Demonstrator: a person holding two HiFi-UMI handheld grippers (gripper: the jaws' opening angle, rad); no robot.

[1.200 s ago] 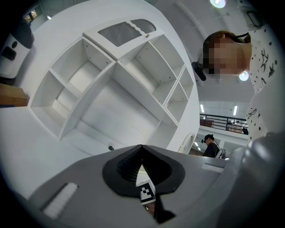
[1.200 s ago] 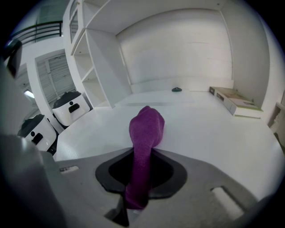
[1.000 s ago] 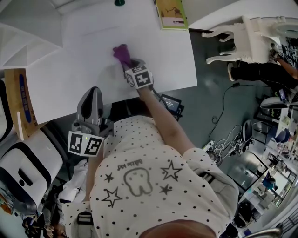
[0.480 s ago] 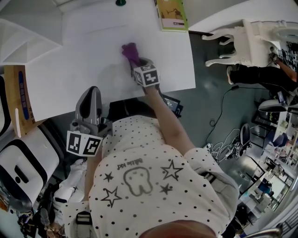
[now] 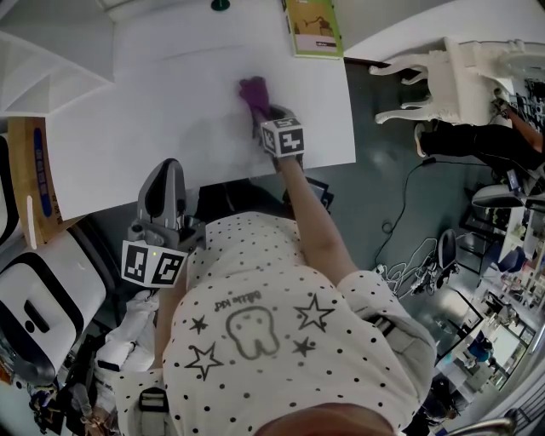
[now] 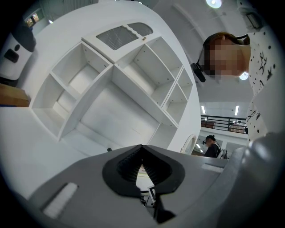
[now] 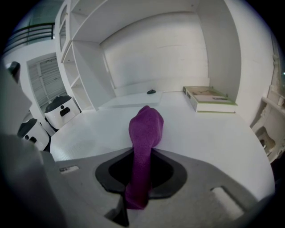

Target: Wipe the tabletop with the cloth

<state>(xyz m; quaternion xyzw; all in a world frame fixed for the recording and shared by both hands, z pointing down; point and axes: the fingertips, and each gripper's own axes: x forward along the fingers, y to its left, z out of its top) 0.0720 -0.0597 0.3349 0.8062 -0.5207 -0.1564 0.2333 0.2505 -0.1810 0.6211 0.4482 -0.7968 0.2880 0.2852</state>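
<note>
The right claw [image 7: 142,173] grasps the purple cloth [image 7: 145,127], whose bunched end rests on the white counter [image 5: 153,119] at the upper centre of the head view, just below a green-edged book [image 5: 312,25]. The left claw [image 6: 142,161], at lower left off the counter's edge, is clenched on nothing.

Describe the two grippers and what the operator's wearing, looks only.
The left gripper and the right gripper both have smooth grey shells, with black pads lining the jaws. Each carries a white cube with black square markers: left cube, right cube. The person's top is white with black dots, star outlines and a tooth drawing, and has short sleeves.
</note>
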